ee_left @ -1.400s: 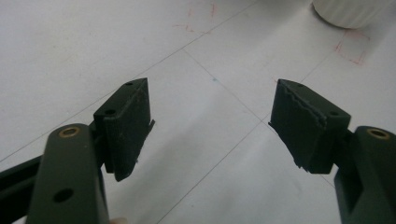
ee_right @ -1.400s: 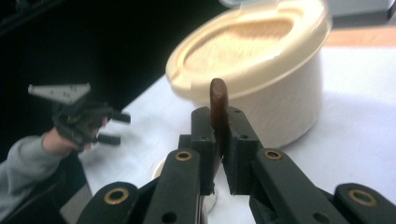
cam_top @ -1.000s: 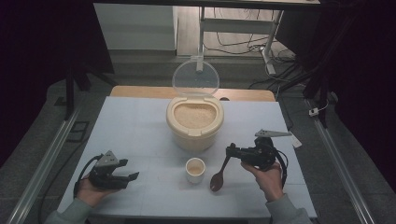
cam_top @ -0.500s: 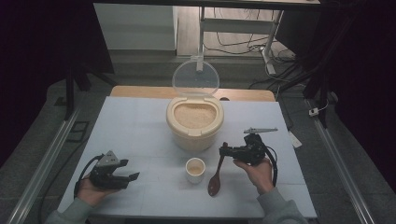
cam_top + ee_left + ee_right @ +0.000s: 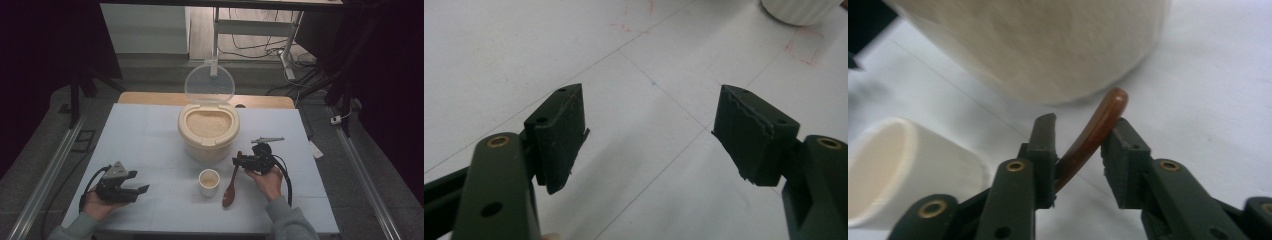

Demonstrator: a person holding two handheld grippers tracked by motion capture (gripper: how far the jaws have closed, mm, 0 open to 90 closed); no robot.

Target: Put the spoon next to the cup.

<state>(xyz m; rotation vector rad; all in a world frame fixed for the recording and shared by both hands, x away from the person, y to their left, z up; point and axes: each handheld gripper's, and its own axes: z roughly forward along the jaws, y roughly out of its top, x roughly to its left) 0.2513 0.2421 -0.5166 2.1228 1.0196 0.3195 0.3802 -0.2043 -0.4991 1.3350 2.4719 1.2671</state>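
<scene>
A brown wooden spoon [image 5: 231, 187] lies on the white table [image 5: 145, 135], bowl end toward me, to the right of a small white cup [image 5: 209, 181]. My right gripper [image 5: 236, 161] is at the spoon's handle end. In the right gripper view its jaws [image 5: 1084, 125] have just been opening, and the curved handle [image 5: 1105, 112] stands loosely between them, leaning on the right pad. The cup [image 5: 893, 165] is at that view's left. My left gripper [image 5: 139, 181] rests at the front left, open and empty [image 5: 649, 107].
A cream rice container [image 5: 208, 131] full of rice stands mid-table with its clear lid [image 5: 209, 84] raised behind it; its wall [image 5: 1048, 45] looms just beyond the right jaws. The base of a white vessel [image 5: 799, 10] shows ahead of the left jaws.
My right hand has moved left and down, laying the spoon on the table beside the cup. Its jaws have parted around the handle. The left hand has stayed put.
</scene>
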